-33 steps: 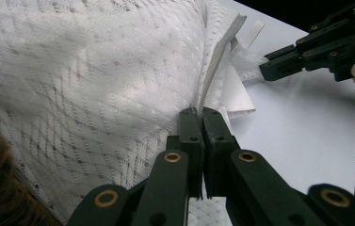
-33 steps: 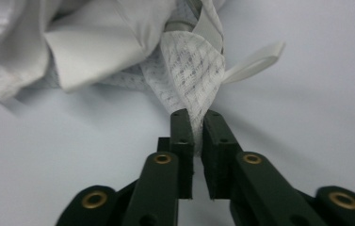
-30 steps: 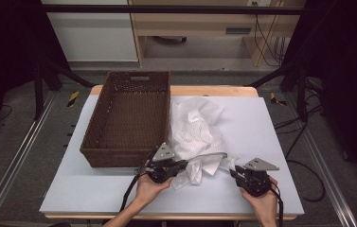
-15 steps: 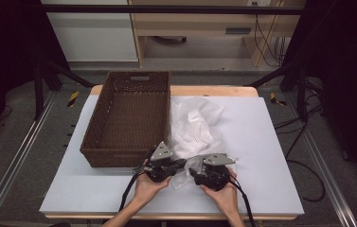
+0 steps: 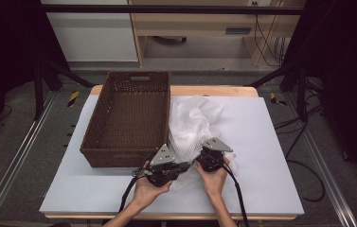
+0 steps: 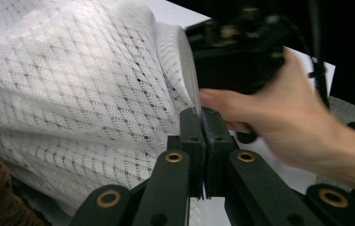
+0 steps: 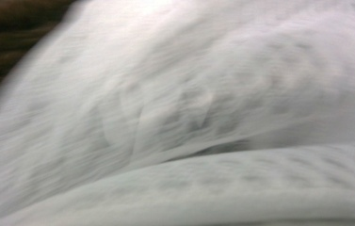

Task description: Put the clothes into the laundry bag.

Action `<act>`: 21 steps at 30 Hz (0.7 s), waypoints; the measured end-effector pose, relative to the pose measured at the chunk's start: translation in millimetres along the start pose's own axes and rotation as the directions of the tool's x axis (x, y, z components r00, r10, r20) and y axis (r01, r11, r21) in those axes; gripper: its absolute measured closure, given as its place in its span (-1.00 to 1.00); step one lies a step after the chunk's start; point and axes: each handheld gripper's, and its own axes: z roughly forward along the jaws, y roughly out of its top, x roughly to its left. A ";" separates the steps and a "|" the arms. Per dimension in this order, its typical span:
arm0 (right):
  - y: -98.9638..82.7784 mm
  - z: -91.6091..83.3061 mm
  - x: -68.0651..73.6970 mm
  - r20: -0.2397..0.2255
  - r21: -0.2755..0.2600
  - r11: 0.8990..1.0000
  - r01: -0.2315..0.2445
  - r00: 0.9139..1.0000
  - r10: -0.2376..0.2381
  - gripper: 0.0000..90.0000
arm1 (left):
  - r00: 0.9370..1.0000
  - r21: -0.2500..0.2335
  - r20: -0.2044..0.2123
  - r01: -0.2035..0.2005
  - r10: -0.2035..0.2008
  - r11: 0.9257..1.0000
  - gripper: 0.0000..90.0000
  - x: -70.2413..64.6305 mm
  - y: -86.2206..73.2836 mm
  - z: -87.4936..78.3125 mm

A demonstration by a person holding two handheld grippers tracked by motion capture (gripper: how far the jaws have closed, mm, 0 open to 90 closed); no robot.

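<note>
A white mesh cloth [image 5: 192, 123] lies crumpled on the table, just right of a brown wicker basket [image 5: 119, 152]. My left gripper [image 5: 186, 166] is at the cloth's near edge. In the left gripper view its jaws [image 6: 202, 115] stand together with a fold of the cloth [image 6: 71, 94] pinched between them. My right gripper [image 5: 203, 152] is close beside it, nose pushed into the same edge, and its jaws have just closed. The cloth [image 7: 175, 117] lies blurred right against its camera and hides the jaws. The right hand [image 6: 283, 113] and black gripper body show in the left gripper view.
The basket has nothing in it and stands at the table's left half. White table surface [image 5: 266, 156] stretches to the right of the cloth and along the front edge. Cables trail from both grippers toward the person. Dark stands flank the table.
My right gripper has travelled left from the table's front right to the cloth's near edge, close beside the left gripper. The left gripper has stayed put, still pinching the cloth.
</note>
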 end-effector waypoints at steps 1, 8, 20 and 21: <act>-1.8 4.7 -2.5 0.028 0.008 1.000 -0.007 1.000 0.007 0.98 | 1.000 0.008 0.001 0.001 -0.001 1.000 0.97 1.4 -1.5 1.4; -9.2 -13.3 -9.8 -0.051 0.046 0.998 0.039 0.998 -0.036 0.62 | 0.997 0.031 -0.017 0.072 -0.071 0.997 0.96 16.4 -11.6 12.2; -44.4 -67.4 -50.3 -0.015 0.205 0.978 0.037 0.999 -0.035 0.00 | 0.997 0.039 -0.037 0.064 -0.062 0.997 0.96 16.6 -15.4 22.4; -45.4 -64.0 -51.1 -0.019 0.220 0.975 0.031 0.999 -0.027 -0.03 | 0.998 0.038 -0.038 0.060 -0.059 0.997 0.96 16.2 -15.3 22.3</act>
